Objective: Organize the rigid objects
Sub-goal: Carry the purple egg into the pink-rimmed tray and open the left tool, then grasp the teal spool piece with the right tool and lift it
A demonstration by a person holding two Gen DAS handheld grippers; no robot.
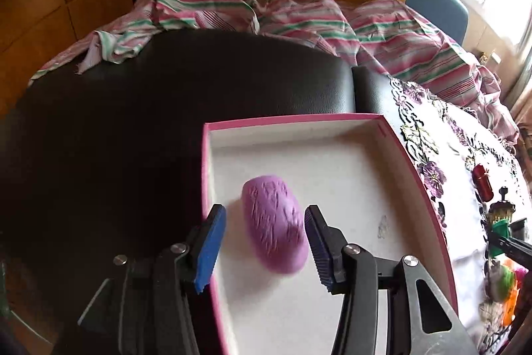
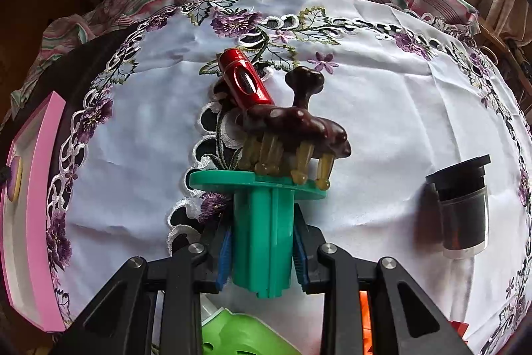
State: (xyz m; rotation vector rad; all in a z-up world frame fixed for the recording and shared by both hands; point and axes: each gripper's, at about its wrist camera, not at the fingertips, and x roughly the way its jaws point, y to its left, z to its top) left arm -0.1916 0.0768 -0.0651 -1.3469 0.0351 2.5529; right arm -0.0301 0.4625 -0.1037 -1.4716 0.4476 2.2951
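Left tongs [image 1: 264, 245] hang parted around the purple soap [image 1: 274, 227] in the pink box [image 1: 292, 118], not squeezing it. Right tongs [image 2: 262, 250] are clamped on the green stand [image 2: 262, 235].

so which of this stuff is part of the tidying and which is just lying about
In the job:
pink box
purple piece in it
green toy in the right tongs
red tube
dark jar

Lying about:
striped cloth
embroidered cloth
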